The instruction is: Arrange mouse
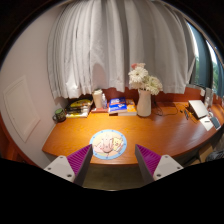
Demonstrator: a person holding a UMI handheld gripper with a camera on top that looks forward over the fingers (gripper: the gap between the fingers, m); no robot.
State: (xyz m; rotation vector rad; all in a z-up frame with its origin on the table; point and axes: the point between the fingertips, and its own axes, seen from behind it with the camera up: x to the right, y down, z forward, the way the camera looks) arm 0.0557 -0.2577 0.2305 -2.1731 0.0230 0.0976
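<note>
A round light-blue mouse pad (109,145) with a printed picture lies near the front edge of a wooden desk (160,132). A small pale mouse (106,149) seems to rest on the pad, though it is too small to make out well. My gripper (113,155) hangs in front of the desk edge, open, with nothing between its fingers. The purple pads (80,158) flank the gap, and the mouse pad sits just ahead of them.
A white vase of flowers (144,96) stands at the back of the desk. Left of it are books (118,105) and small items (78,106). An open laptop (201,108) sits at the right end. White curtains (110,45) hang behind.
</note>
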